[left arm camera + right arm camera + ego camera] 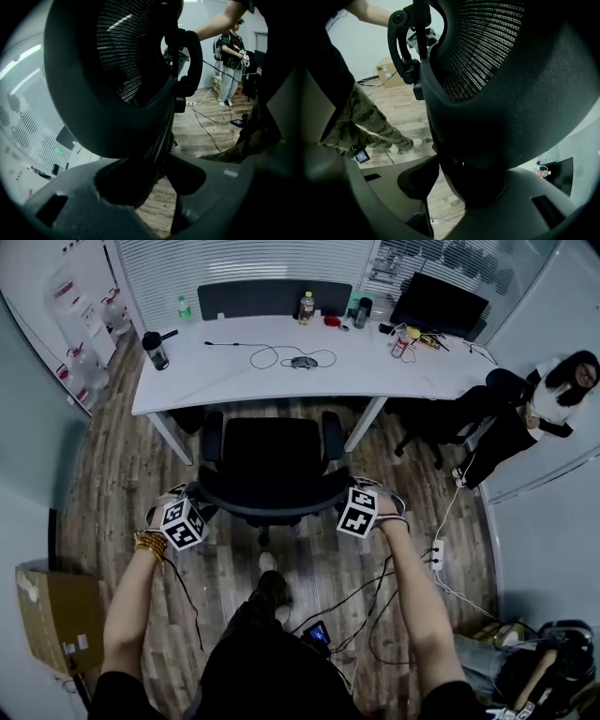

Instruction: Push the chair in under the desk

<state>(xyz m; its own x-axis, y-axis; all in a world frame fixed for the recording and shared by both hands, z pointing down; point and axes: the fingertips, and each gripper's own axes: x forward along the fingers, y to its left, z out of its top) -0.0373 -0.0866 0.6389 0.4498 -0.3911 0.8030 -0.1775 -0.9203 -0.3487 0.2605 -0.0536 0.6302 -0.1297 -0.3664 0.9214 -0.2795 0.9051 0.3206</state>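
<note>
Left gripper: my jaws clamp the chair backrest's rim.
Right gripper: jaws clamp same rim, opposite end.
Table: beyond both jaws.

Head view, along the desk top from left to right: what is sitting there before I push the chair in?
On the desk: black flask → clear bottle → amber bottle → dark cup → monitor. The looped cable and the small items near the monitor overlap these, so they are left out.
</note>
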